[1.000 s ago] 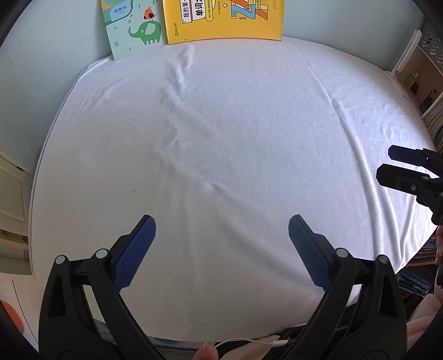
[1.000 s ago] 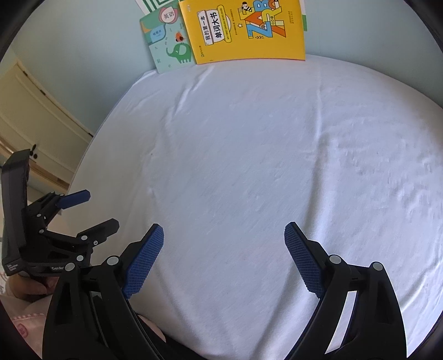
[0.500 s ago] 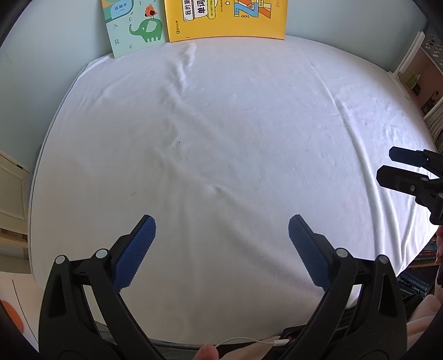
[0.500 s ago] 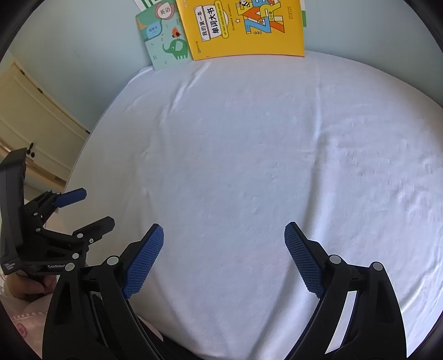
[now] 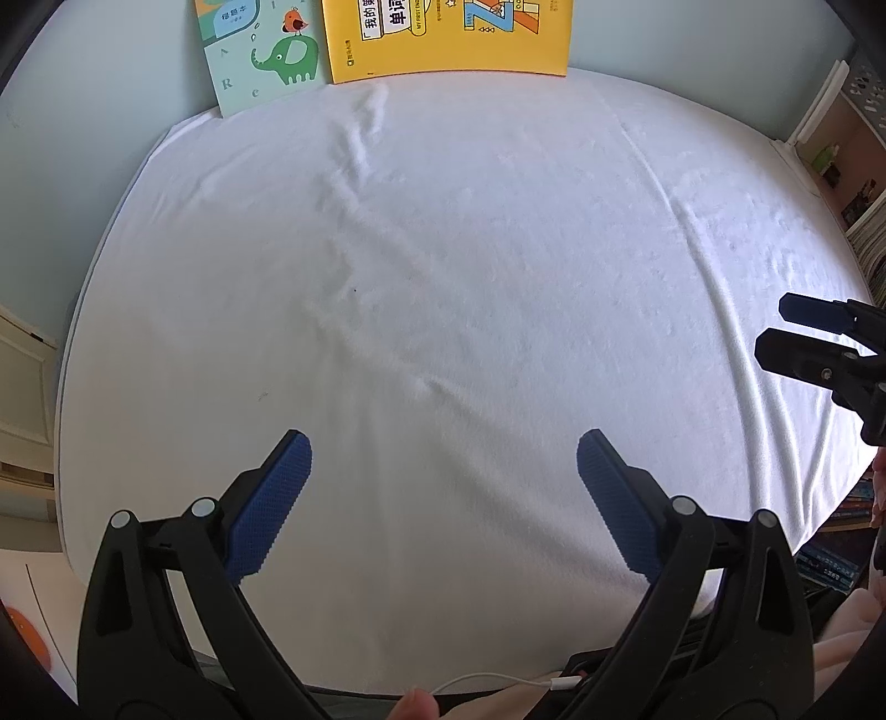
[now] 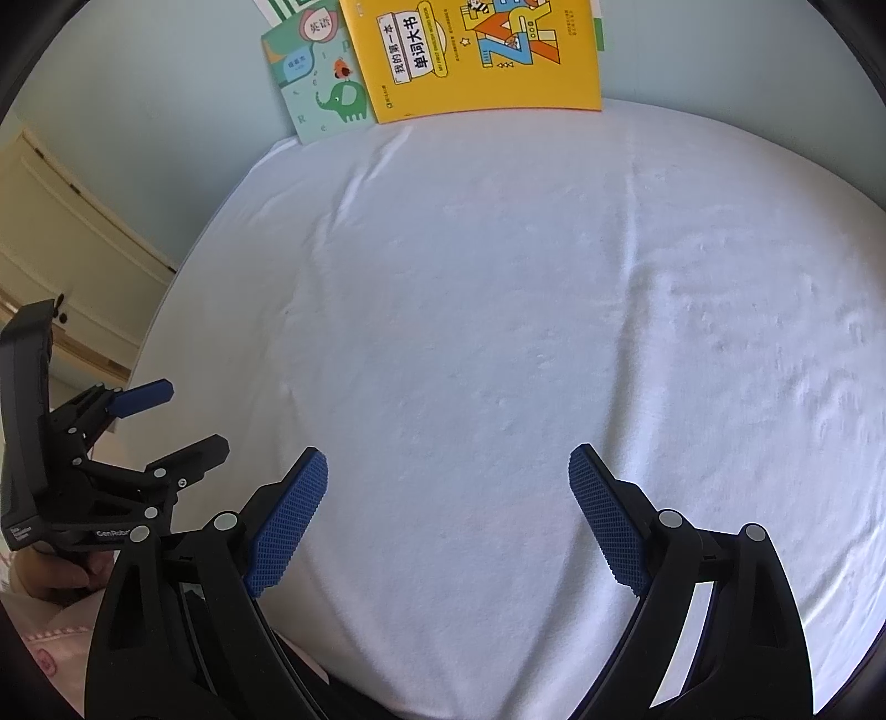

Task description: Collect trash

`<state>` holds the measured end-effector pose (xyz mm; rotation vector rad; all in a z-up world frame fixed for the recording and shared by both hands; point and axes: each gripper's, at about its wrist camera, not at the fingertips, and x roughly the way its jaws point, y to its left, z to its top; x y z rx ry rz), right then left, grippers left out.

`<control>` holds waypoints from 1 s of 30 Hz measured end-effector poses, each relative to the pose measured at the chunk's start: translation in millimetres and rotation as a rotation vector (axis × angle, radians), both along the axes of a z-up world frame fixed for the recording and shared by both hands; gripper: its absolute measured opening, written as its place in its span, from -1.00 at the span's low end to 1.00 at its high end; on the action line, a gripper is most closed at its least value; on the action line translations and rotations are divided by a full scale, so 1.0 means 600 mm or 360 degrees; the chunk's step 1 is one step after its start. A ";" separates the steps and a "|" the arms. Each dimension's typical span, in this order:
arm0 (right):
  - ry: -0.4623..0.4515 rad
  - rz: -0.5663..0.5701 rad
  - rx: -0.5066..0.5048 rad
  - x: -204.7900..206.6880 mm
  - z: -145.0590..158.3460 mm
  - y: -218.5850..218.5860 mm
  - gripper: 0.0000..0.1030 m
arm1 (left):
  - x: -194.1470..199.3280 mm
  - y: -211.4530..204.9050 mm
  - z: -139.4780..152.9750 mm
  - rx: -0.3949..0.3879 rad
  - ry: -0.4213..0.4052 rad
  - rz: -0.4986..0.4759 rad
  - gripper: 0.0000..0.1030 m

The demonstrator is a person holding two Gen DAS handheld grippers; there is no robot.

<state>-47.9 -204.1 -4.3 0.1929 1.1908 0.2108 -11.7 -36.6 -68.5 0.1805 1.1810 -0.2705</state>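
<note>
White sheet bare, no trash visible; both grippers, left gripper and right gripper, gape empty. Risk: snagging fabric, or grabbing books at upper centre.

Yellow book: top cut off by frame edge, far ahead of right claw.
Elephant book: upper part cut off, ahead-left of left claw.
Shelf: contents too small to identify, far right.
White cable: ends hidden behind left claw.
</note>
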 end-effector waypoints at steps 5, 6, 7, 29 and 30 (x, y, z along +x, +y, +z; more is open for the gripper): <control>-0.0001 -0.0004 0.0004 0.002 0.000 -0.002 0.72 | 0.001 -0.003 0.001 0.0001 -0.0006 -0.0010 0.83; 0.0000 -0.0003 0.0005 0.002 -0.001 -0.003 0.72 | 0.002 -0.004 0.001 0.0004 -0.0007 -0.0013 0.83; 0.0001 -0.0004 0.0004 0.002 -0.001 -0.003 0.72 | 0.002 -0.004 0.001 0.0005 -0.0007 -0.0014 0.83; 0.0018 -0.0028 0.0008 0.004 -0.006 -0.012 0.72 | 0.008 -0.007 -0.001 -0.0001 -0.0003 -0.0008 0.83; 0.0016 -0.0029 0.0008 0.003 -0.006 -0.011 0.72 | 0.007 -0.008 -0.001 -0.0001 -0.0002 -0.0008 0.83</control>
